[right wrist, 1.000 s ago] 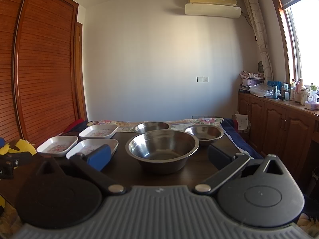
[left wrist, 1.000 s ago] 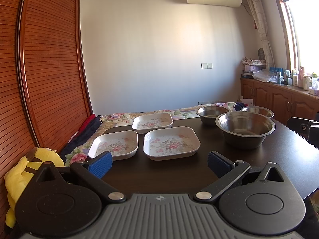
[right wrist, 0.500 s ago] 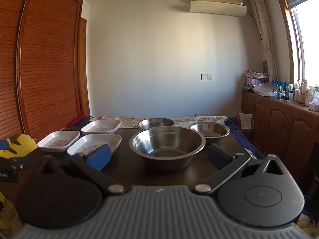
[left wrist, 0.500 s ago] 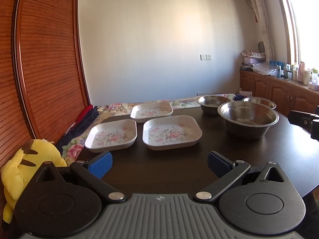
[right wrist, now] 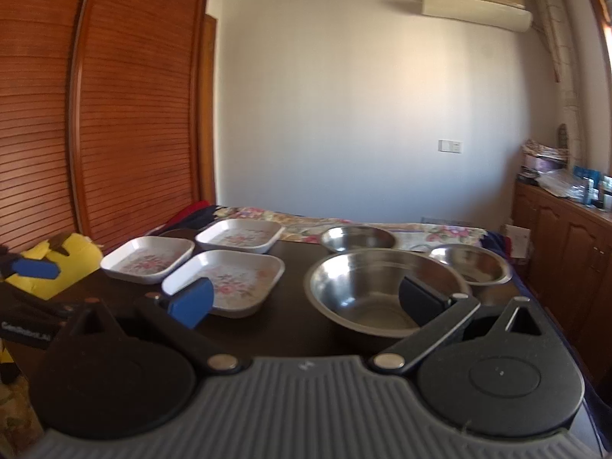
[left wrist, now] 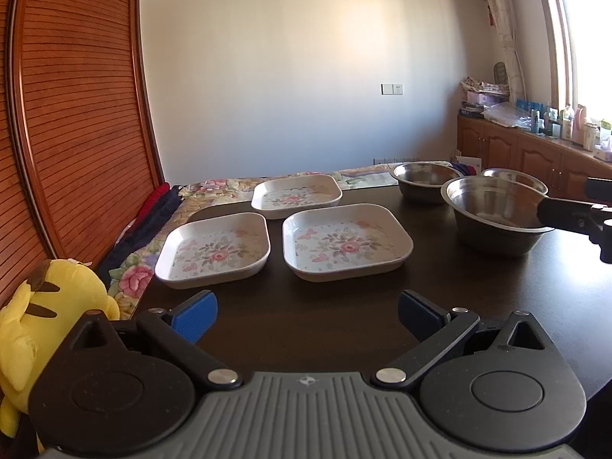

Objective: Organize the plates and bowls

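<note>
1. My left gripper (left wrist: 308,311) is spread wide and holds nothing; the nearest plates (left wrist: 346,243) lie just ahead of it on the table (left wrist: 478,298).
2. My right gripper (right wrist: 306,298) is also spread and empty, with the big bowl (right wrist: 386,290) between its fingers' line of sight.
3. I think I should take a rim squarely, then lift slowly.
4. I count three flowered plates, and further away three steel bowls.

Colours and patterns, both wrist views.
Three white square plates (left wrist: 347,244) with pink rose and green leaf print, centre frame; three plain silver steel bowls (left wrist: 497,210) at right; dark brown counter (left wrist: 306,306). Left tool (left wrist: 308,315) black with blue pads (left wrist: 197,315); right tool (right wrist: 306,302) likewise. Yellow plush toy (left wrist: 34,329) with brown marks, lower left. Reddish-brown slatted wardrobe (left wrist: 76,114), upper left; floral bedspread (left wrist: 214,185) behind.
</note>
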The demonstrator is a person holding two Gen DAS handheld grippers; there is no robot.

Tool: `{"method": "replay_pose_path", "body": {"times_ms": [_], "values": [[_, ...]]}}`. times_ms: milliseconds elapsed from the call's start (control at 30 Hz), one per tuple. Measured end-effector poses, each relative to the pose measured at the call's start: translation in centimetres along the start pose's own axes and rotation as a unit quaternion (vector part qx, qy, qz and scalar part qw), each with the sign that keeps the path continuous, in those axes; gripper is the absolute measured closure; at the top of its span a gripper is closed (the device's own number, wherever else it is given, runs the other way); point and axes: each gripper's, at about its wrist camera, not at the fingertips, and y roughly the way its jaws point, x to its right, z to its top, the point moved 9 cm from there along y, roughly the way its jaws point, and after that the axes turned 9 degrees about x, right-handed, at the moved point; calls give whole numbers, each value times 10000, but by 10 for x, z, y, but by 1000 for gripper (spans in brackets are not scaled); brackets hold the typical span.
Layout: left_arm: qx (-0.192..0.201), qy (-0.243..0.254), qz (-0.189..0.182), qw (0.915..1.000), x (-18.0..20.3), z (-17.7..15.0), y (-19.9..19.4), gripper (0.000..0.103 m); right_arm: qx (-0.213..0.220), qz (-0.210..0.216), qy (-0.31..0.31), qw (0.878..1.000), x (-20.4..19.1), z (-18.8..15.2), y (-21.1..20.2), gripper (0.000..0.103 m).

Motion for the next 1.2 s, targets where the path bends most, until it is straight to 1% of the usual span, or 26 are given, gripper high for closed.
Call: {"method": "replay_pose_path", "body": {"times_ms": [167,200,233,300,367,467,533,567,633,700,800,933,1000,1100,1200], "values": [[-114,-47,-149,9998,-6,1,15,10,-147,288,-111,9994,-21,-1,19,1],[-120,-57,-164,9998,-7,2,17,11,-173,324,-141,9992,-25,-2,23,4],[-135,-75,-187,9997,-9,2,20,13,-213,360,-161,9990,-28,-2,27,10],[-164,-106,-229,9995,-11,2,26,15,-307,454,-158,9984,-34,-3,35,12],[-199,-115,-256,9994,-13,3,33,21,-389,524,-169,9977,-39,-5,45,13],[-231,-95,-288,9993,-17,4,44,26,-508,574,-239,9968,-47,-10,58,16],[-230,-91,-323,9992,-19,5,52,31,-638,620,-222,9958,-50,-14,67,22],[-236,-92,-349,9991,-20,6,56,32,-709,635,-214,9952,-52,-16,71,23],[-250,-72,-424,9988,-21,8,65,38,-818,639,-224,9944,-54,-21,79,27],[-245,-69,-523,9983,-23,10,73,39,-919,614,-260,9935,-56,-26,85,30],[-309,-73,-605,9977,-27,11,87,45,-1091,568,-254,9921,-55,-32,94,36],[-407,-78,-745,9964,-31,11,104,54,-1208,536,-221,9910,-56,-36,101,39],[-423,-86,-798,9959,-31,12,110,54,-1251,522,-261,9904,-58,-38,106,41],[-443,-135,-904,9948,-31,15,119,58,-1311,507,-348,9895,-62,-39,111,44],[-480,-156,-958,9941,-30,17,130,59,-1344,442,-400,9891,-62,-41,115,45]]}}
